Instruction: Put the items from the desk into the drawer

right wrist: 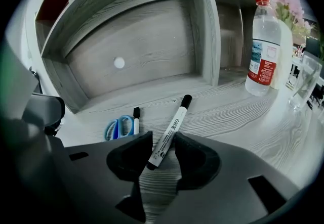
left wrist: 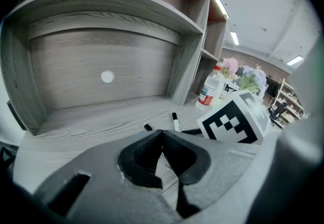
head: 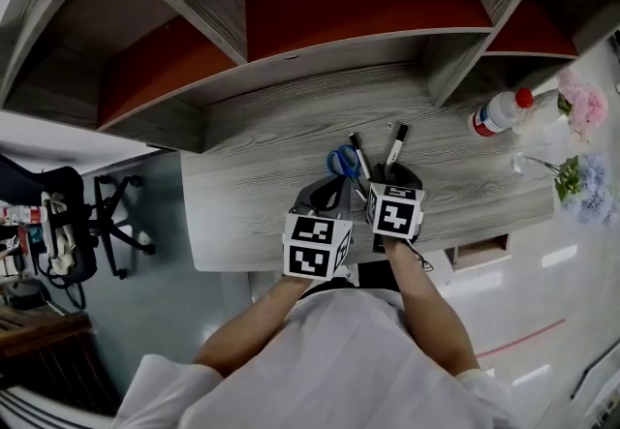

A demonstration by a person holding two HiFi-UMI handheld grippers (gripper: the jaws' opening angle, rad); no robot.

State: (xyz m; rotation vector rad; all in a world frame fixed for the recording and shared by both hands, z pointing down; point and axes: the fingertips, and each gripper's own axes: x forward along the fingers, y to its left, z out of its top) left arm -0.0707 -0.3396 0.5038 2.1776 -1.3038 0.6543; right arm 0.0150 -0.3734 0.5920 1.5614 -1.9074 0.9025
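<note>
A white marker with a black cap (right wrist: 171,128) lies along the grey wooden desk (head: 252,195). My right gripper (right wrist: 159,138) is shut on the marker's rear end, with a pad against each side. In the head view the same marker (head: 396,143) pokes out ahead of the right gripper (head: 395,173). Blue-handled scissors (head: 341,163) and a second marker (head: 359,154) lie just left of it, also seen as the scissors (right wrist: 117,127) and the marker (right wrist: 136,119). My left gripper (left wrist: 162,133) is shut on nothing, low over the desk beside them (head: 325,193).
A water bottle with a red cap (head: 496,112) stands at the right near pink flowers (head: 584,106) and blue flowers (head: 581,180). Shelf cubbies (head: 291,20) rise behind the desk. A box-like opening (head: 481,251) shows under the desk's front right. An office chair (head: 68,224) stands to the left.
</note>
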